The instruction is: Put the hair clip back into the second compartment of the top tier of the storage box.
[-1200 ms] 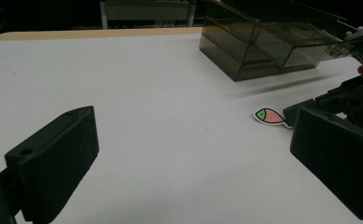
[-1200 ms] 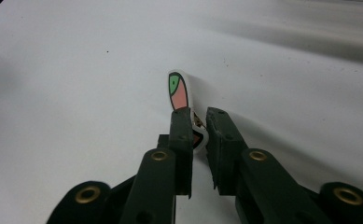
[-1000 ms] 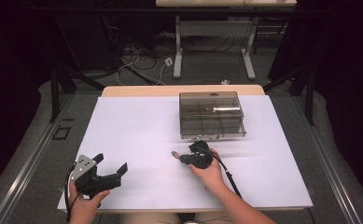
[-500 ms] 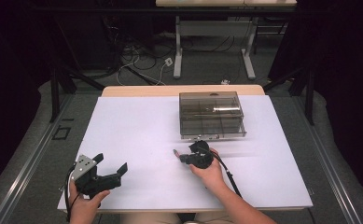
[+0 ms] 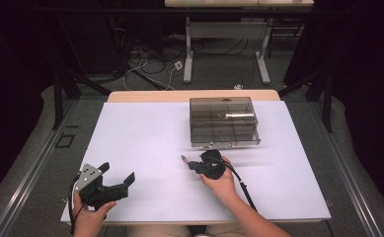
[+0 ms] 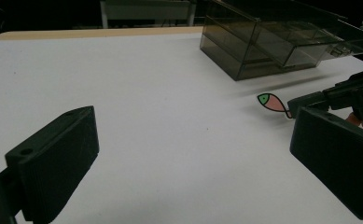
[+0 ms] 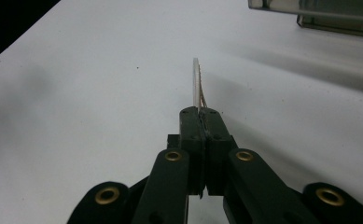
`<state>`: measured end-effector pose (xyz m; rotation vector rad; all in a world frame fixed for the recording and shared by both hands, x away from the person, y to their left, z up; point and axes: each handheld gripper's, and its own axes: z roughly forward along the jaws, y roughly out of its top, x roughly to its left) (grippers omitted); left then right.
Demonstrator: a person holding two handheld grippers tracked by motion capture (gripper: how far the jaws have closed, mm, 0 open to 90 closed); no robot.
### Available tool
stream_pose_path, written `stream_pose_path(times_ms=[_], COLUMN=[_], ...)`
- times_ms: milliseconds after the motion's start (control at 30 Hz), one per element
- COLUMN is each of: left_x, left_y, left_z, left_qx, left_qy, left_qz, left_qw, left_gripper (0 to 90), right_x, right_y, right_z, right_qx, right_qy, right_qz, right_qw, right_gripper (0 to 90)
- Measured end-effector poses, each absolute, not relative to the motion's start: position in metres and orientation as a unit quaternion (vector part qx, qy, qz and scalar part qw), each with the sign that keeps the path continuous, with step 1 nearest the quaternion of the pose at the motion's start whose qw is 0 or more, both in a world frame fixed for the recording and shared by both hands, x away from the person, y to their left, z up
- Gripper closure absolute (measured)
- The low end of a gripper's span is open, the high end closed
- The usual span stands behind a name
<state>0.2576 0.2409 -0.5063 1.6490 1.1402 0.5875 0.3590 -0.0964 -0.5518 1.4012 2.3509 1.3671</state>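
While on the white table [image 5: 145, 133]: one clear box [image 5: 223, 121], one fish sticker [image 6: 271, 101] pinched in right tongs [image 5: 190, 163], left tongs [image 5: 115, 176] spread.

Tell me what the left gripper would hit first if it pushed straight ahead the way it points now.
Probably nothing soon: the left gripper, jaws open, faces bare white table. The fish-shaped card held by the right gripper and the clear plastic box lie off to its right, though depth is uncertain.

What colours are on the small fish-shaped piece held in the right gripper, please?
The fish-shaped piece is pink with a green head, outlined in black, seen best in the left gripper view.
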Motion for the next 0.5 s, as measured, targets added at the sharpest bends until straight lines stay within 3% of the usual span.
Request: stream_pose_path(times_ms=[500], left_x=[0.2576], left_y=[0.2407], left_z=[-0.5062], left_qx=[0.684], left_qy=[0.472], left_qz=[0.239], left_qw=[0.502], left_gripper=[1.3], right_x=[0.3509], right_y=[-0.0956], right_z=[-0.5441], right_qx=[0.430], right_qy=[0.765], right_qz=[0.475], right_qw=[0.073], right_gripper=[89.4])
